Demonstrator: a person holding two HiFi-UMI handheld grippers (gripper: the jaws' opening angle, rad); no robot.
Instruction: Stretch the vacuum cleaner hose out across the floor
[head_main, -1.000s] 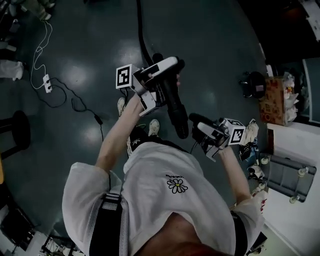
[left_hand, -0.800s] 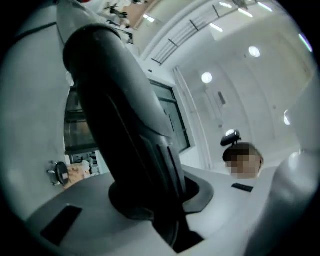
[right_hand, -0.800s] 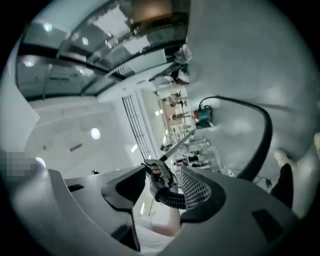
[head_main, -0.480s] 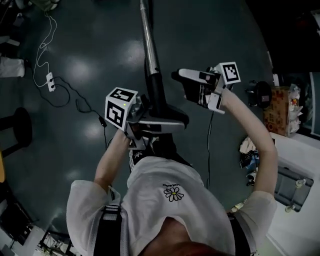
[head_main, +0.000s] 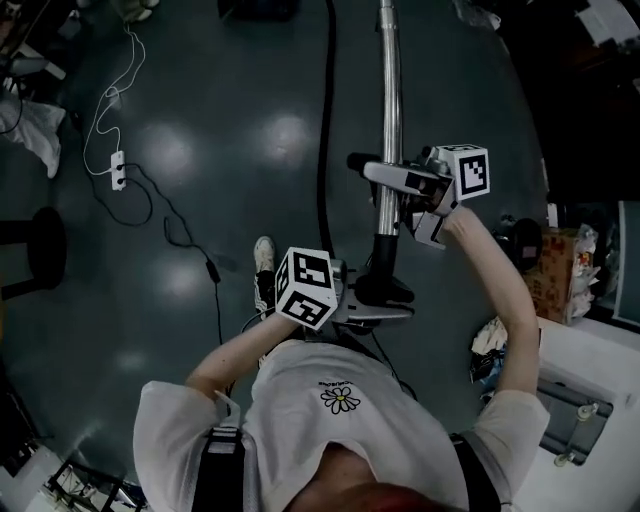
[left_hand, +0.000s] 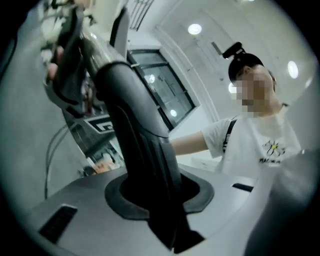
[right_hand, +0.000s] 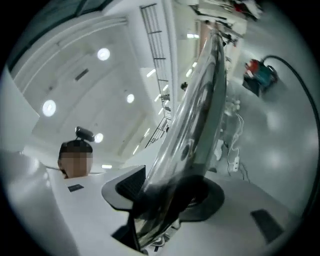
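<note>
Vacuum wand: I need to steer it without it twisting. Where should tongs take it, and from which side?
Take the straight chrome tube just beyond its black handle, crosswise from the right, as the right tongs do; the left tongs clamp the thicker handle. Both sections are round and slim enough to sit between the pads.
</note>
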